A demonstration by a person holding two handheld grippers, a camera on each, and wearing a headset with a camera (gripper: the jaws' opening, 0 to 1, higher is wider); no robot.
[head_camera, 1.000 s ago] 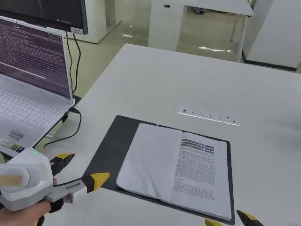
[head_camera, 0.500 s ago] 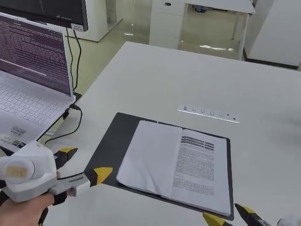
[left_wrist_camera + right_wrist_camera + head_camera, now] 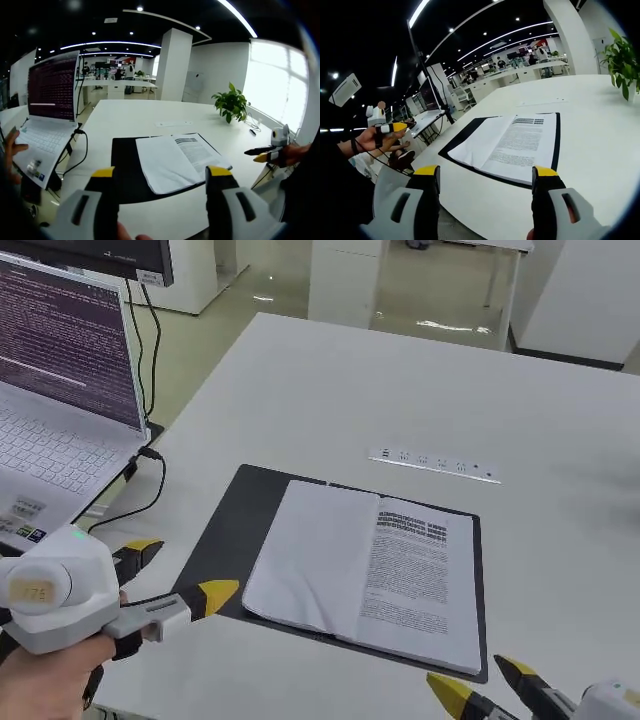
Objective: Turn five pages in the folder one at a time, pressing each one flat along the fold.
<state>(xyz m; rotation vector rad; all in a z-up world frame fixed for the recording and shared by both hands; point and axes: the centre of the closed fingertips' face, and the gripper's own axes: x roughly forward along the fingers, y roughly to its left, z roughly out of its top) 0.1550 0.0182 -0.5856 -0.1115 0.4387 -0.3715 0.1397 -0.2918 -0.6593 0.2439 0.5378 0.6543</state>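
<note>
A black folder (image 3: 225, 540) lies open on the white table with a stack of paper in it. Its left page (image 3: 300, 555) is blank and slightly rumpled; its right page (image 3: 415, 575) carries printed text. The folder (image 3: 127, 165) and its pages (image 3: 177, 157) show in the left gripper view, and the folder (image 3: 465, 132) with printed page (image 3: 522, 140) in the right gripper view. My left gripper (image 3: 178, 575) hovers open off the folder's left edge, its yellow-tipped jaws apart and empty (image 3: 161, 172). My right gripper (image 3: 480, 685) is open near the folder's front right corner, empty too (image 3: 485, 172).
An open white laptop (image 3: 55, 410) stands at the left with a black cable (image 3: 150, 490) running beside the folder. A flush socket strip (image 3: 430, 462) sits in the table behind the folder. A potted plant (image 3: 231, 102) stands far along the table. The table's front edge is near both grippers.
My right gripper has come up into the lower right of the head view toward the folder's corner. The left gripper has barely moved. The folder and pages look unchanged.
</note>
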